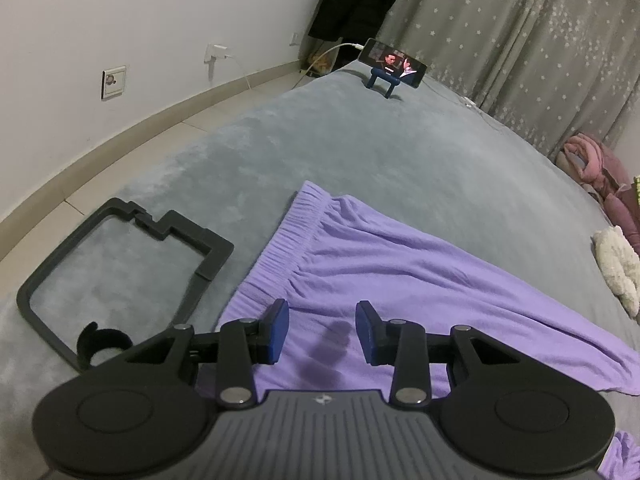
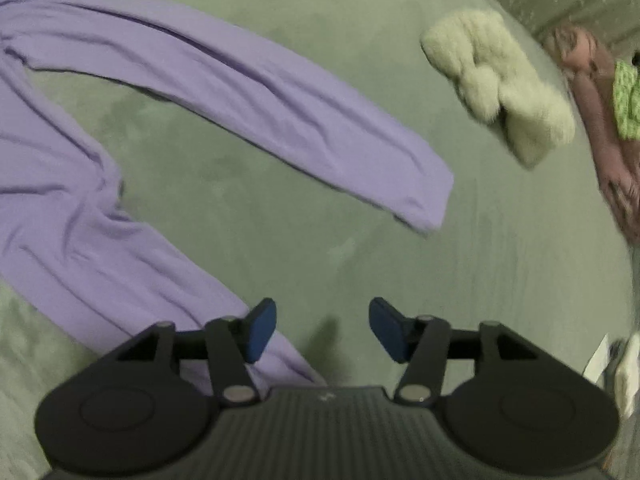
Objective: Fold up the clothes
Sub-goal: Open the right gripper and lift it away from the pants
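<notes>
Purple trousers (image 1: 380, 264) lie spread on the grey bed cover, with the gathered waistband (image 1: 288, 236) toward the left. My left gripper (image 1: 322, 330) hovers open just above the cloth near the waistband, nothing between its blue pads. In the right wrist view the trousers' two legs (image 2: 248, 92) splay apart: one runs to a cuff (image 2: 424, 204) at centre right, the other (image 2: 100, 248) bends down under the left finger. My right gripper (image 2: 322, 328) is open over bare bed cover beside that lower leg's end, holding nothing. This view is blurred.
A black plastic frame (image 1: 120, 264) lies on the bed to the left of the waistband. A phone on a stand (image 1: 394, 65) plays at the far end. A fluffy white item (image 2: 500, 84) and pink and green clothes (image 2: 608, 104) lie at the right. Curtains (image 1: 520, 32) hang behind.
</notes>
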`<state>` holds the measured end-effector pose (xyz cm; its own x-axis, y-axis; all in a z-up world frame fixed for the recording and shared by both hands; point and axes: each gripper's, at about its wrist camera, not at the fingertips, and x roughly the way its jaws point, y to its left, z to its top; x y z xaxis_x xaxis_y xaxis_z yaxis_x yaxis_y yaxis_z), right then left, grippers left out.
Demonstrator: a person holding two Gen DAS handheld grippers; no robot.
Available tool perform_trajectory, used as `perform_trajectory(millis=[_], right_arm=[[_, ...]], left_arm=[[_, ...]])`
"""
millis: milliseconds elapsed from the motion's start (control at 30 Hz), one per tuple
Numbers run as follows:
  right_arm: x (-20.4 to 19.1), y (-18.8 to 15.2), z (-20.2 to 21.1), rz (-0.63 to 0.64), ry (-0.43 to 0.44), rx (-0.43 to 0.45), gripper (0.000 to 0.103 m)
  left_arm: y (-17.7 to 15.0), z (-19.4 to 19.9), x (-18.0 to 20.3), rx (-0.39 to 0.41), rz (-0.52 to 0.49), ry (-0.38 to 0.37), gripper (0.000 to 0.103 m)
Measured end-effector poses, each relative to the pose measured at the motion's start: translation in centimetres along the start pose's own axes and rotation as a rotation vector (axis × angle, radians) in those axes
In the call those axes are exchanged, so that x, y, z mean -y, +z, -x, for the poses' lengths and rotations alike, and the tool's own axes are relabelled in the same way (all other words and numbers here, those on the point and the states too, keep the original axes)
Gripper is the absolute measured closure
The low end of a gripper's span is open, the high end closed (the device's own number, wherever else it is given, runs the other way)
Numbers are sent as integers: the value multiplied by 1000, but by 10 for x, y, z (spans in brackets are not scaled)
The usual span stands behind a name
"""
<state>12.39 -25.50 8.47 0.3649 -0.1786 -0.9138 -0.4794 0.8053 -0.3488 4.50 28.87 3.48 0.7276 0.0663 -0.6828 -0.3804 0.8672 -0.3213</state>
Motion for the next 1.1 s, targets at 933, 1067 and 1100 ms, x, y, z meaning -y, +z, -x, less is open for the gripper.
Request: perform_trajectory(millis=[933,1067,1100], right_arm=[[-21,1,7,69,-124,85,76],[13,-3,9,-63,-96,72,68],[17,-5,4,-68,-97,42,67]], left_arm=[[-1,-3,1,3,-20,8,68],[-2,-3,2,4,-23,9,68],[-2,-3,3,4,-25,10,68]])
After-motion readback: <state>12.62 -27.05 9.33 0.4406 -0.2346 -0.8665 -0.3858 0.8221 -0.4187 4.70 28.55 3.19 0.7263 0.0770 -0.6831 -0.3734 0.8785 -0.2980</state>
